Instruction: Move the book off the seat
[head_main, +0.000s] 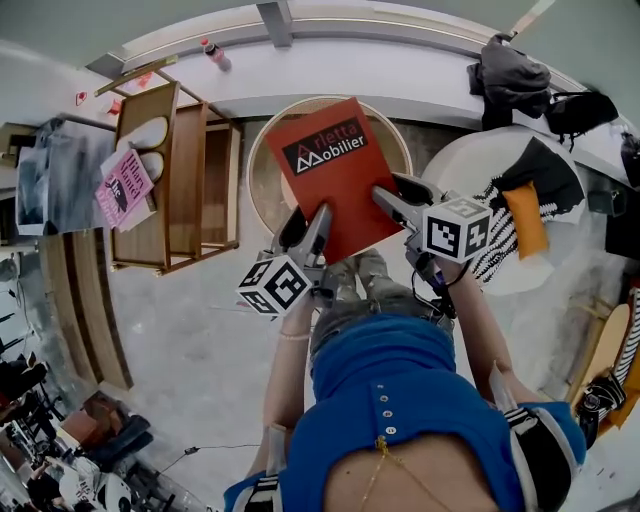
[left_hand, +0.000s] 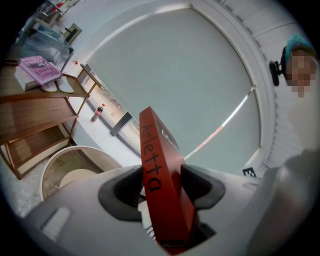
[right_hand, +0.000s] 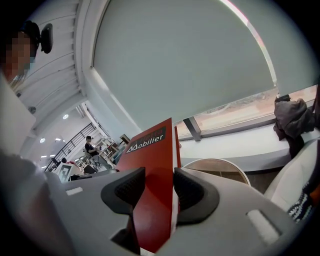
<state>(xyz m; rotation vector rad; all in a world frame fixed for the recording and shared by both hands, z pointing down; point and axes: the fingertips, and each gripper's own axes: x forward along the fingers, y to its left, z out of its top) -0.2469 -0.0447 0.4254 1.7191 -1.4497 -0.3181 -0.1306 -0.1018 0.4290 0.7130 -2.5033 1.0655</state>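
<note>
Clamped on book (head_main: 335, 170), near corners, with left gripper (head_main: 310, 230) and right gripper (head_main: 398, 197) alike. Held aloft, tilted, over seat (head_main: 252, 160). Lifted clear, apparently; not yet carried past the rim and set down elsewhere.

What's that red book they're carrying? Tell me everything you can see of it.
The red book is a closed, thick hardback with a black cover label in white and red lettering, black handwriting on the spine and white page edges. It is held tilted over the round seat, with the left gripper and right gripper each clamping its near edge.
</note>
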